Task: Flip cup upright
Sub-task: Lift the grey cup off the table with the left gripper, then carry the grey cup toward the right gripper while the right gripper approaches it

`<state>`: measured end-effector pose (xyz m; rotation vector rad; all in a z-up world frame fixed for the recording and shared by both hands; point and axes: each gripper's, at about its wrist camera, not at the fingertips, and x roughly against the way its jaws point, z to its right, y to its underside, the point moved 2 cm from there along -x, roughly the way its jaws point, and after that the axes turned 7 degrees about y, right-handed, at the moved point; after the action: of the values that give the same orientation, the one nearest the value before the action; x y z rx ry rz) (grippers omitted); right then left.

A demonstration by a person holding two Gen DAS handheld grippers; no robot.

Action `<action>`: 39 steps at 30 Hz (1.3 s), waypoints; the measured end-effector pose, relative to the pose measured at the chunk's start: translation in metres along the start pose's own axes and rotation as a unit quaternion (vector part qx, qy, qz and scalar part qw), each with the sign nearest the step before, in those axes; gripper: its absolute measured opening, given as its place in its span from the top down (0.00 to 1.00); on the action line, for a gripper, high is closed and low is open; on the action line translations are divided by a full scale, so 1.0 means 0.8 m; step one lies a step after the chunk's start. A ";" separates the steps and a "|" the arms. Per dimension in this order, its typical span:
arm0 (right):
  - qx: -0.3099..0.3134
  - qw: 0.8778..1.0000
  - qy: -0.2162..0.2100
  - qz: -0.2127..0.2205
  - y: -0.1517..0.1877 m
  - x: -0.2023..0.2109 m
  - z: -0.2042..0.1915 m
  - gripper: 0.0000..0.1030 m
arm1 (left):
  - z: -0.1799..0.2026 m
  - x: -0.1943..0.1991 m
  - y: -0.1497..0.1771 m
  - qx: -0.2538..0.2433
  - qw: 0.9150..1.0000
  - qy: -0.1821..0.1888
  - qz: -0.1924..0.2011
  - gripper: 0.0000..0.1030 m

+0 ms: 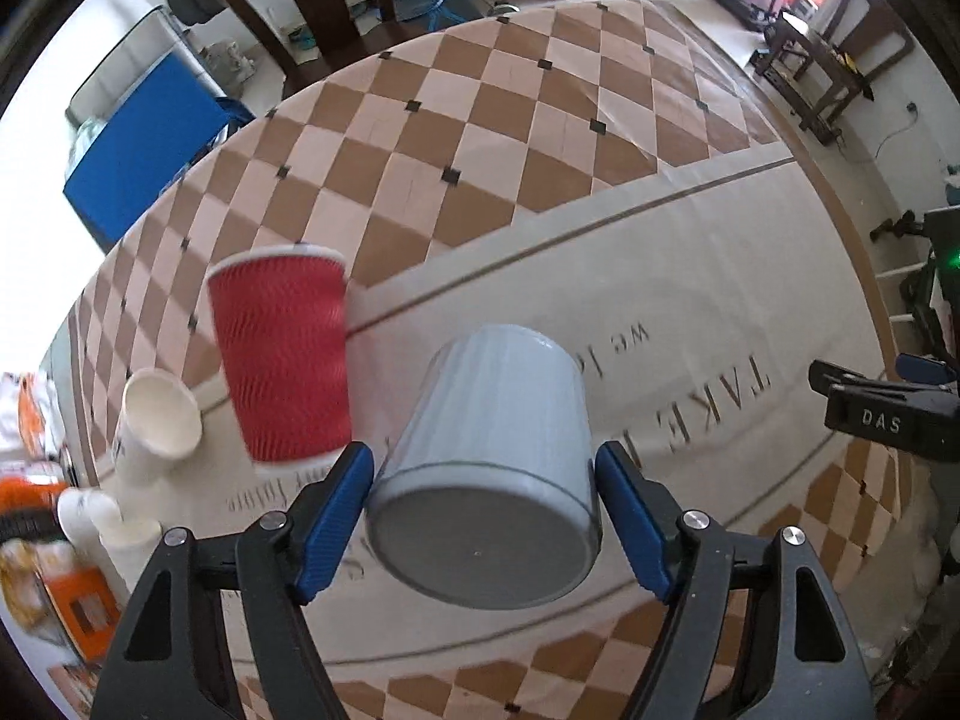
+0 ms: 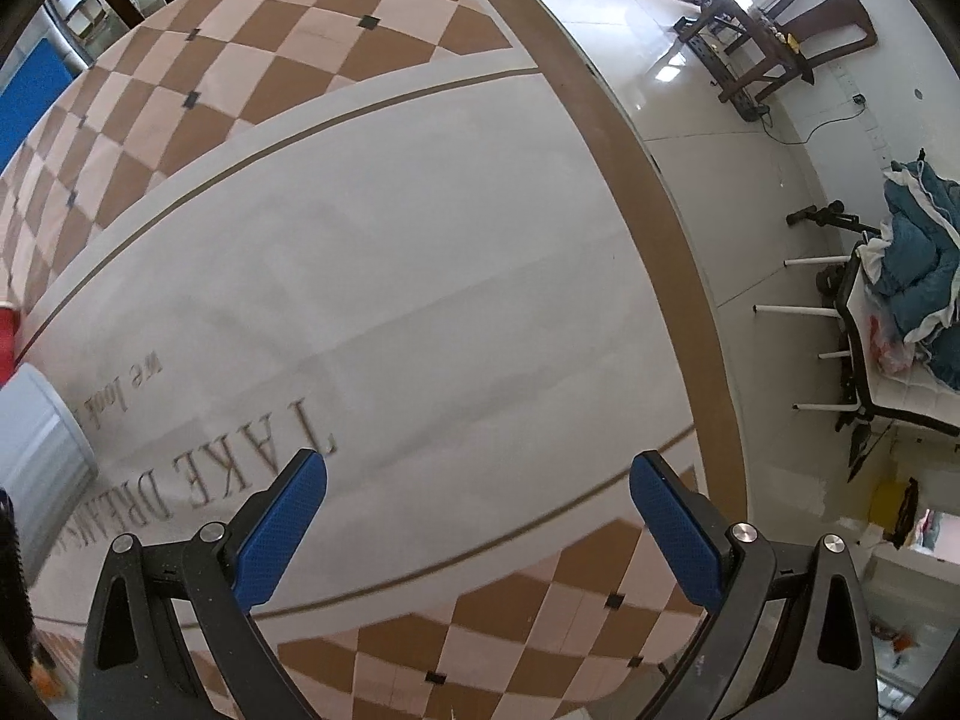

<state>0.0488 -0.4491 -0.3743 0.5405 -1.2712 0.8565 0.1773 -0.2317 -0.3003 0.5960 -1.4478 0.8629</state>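
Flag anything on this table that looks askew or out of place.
The pale blue cup between the left gripper pads is tipped, its closed base facing the camera. The red ribbed cup beside it looks blurred and tilted. Nothing appears spilled.

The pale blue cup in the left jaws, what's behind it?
Behind the pale blue cup, held base toward the camera, lies the tablecloth with its lettering partly covered. The red cup stands to its left. The blue cup's inside cannot be seen.

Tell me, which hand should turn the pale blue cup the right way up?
The left. Its gripper already has its jaws on both sides of the pale blue cup, which is bottom-up. The right gripper hangs open over bare tablecloth, away from the cup.
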 end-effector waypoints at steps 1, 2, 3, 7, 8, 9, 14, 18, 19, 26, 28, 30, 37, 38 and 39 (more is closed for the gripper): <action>-0.002 1.000 -0.001 0.002 0.007 0.004 -0.001 0.01 | 0.000 0.006 0.008 0.001 1.000 -0.001 0.004 0.28; -0.004 1.000 -0.001 0.004 0.011 0.008 0.000 0.01 | -0.001 0.010 0.014 0.004 1.000 0.002 0.006 0.28; -0.005 1.000 -0.002 0.005 0.018 0.011 -0.002 0.01 | -0.001 0.015 0.018 0.007 1.000 0.005 0.007 0.28; -0.007 1.000 -0.004 0.005 0.037 0.021 -0.009 0.01 | -0.006 0.027 0.024 0.008 1.000 -0.001 0.021 0.29; -0.007 1.000 -0.003 0.006 0.040 0.023 -0.009 0.02 | -0.007 0.029 0.026 0.008 1.000 -0.004 0.026 0.29; -0.007 1.000 -0.002 0.008 0.044 0.025 -0.010 0.02 | -0.008 0.032 0.030 0.008 0.999 -0.009 0.031 0.29; -0.008 1.000 0.004 0.017 0.069 0.037 -0.014 0.02 | -0.023 0.039 0.062 0.021 0.997 -0.035 0.062 0.29; -0.002 0.999 0.017 0.028 0.088 0.052 -0.014 0.02 | -0.026 0.033 0.105 0.016 0.994 -0.064 0.084 0.29; -0.002 0.999 0.020 0.029 0.095 0.054 -0.014 0.02 | -0.025 0.032 0.114 0.016 0.994 -0.067 0.084 0.29; -0.006 0.998 0.049 0.038 0.158 0.059 -0.004 0.02 | -0.006 0.023 0.188 0.026 0.992 -0.071 0.099 0.29; -0.008 0.998 0.055 0.039 0.176 0.059 -0.001 0.02 | -0.001 0.020 0.205 0.025 0.991 -0.075 0.104 0.29; -0.009 0.997 0.059 0.042 0.192 0.059 0.001 0.02 | 0.001 0.016 0.219 0.026 0.991 -0.075 0.105 0.29; -0.009 0.997 0.063 0.046 0.228 0.055 0.001 0.02 | 0.019 -0.009 0.269 0.017 0.992 -0.086 0.091 0.33; -0.009 0.997 0.063 0.046 0.229 0.056 0.000 0.02 | 0.021 -0.010 0.273 0.015 0.991 -0.090 0.093 0.32; -0.008 0.997 0.063 0.047 0.232 0.056 -0.001 0.02 | 0.023 -0.010 0.276 0.014 0.991 -0.092 0.096 0.32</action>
<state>-0.0964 -0.3273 -0.3500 0.4098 -1.1946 0.9442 -0.0097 -0.1191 -0.3399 0.5759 -1.6839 0.9999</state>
